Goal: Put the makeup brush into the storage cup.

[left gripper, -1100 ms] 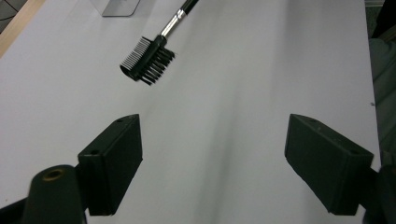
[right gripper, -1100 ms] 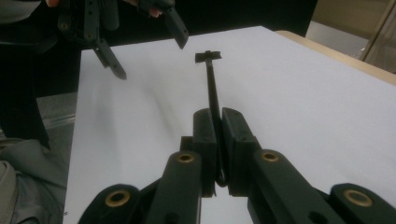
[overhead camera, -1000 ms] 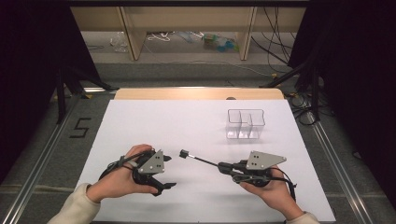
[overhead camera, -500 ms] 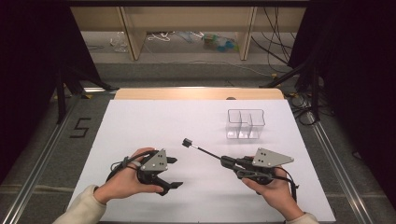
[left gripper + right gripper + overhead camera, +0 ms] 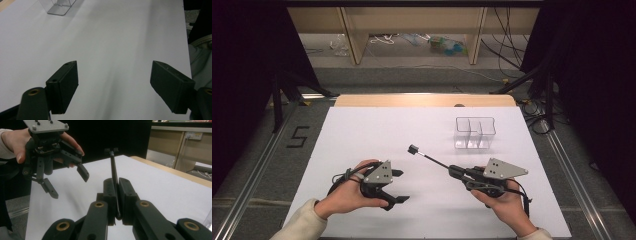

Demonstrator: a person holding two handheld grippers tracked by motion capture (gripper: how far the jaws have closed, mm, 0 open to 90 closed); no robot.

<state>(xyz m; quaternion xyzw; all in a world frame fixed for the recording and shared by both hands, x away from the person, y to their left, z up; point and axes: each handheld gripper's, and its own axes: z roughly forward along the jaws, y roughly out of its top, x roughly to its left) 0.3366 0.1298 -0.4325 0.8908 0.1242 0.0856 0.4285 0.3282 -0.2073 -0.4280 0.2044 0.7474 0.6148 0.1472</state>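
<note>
- Right gripper [image 5: 454, 171] was clamped on a thin black rod [image 5: 432, 159], its tip pointing toward 10 o'clock.
- Left gripper [image 5: 401, 186] was wide, nothing between its jaws.
- Clear box [image 5: 475, 131] sat at 1 o'clock.

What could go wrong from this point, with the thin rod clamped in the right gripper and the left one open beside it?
1. The right gripper pinches the thin black rod near one end only, so the long free length might pivot or slip in the jaws.
2. The left gripper is open and close by; a handover could knock the rod askew.
3. The clear divided container looks light, so the rod's tip could tip or push it across the white table.
</note>
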